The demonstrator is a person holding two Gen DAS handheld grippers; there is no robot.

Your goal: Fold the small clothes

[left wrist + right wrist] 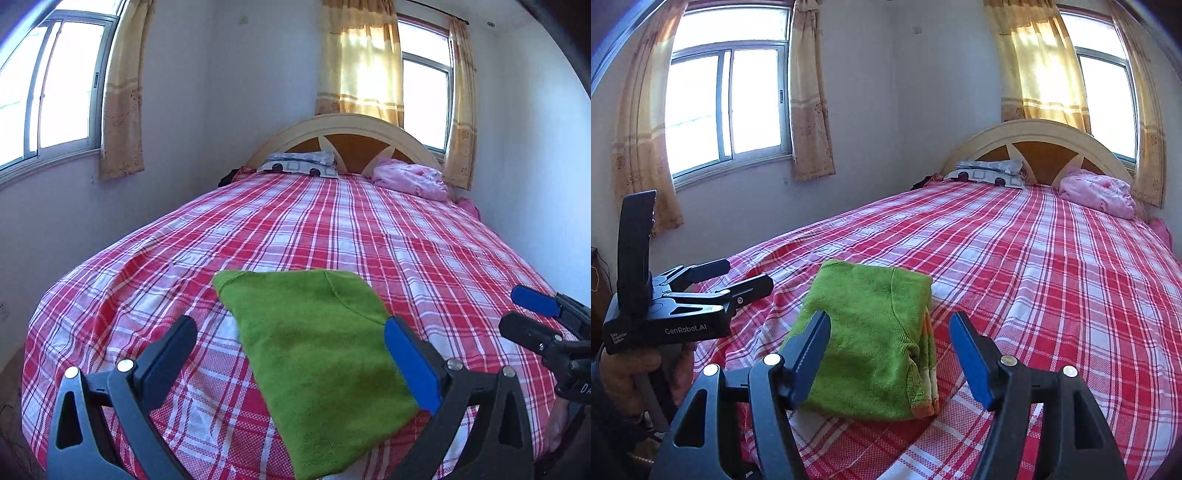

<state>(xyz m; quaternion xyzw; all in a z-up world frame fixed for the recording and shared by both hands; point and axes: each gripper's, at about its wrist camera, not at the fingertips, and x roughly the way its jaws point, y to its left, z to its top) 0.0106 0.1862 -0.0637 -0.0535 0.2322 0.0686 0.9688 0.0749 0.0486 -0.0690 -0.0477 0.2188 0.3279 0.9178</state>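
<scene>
Green knit garment (871, 339) lies folded on the plaid bedsheet (1052, 280), both the left gripper (291, 347) and right gripper (888, 345) spread empty above it, so a careless pass could snag and unfold it.

- A folded garment (314, 354) is lying on the bedsheet (424, 258) near the bed's foot.
- Two pillows (303, 164) are sitting side by side behind it, against the headboard (343, 125).
- The left gripper (746, 277) is hovering left of the garment, the right gripper (532, 314) right.
</scene>
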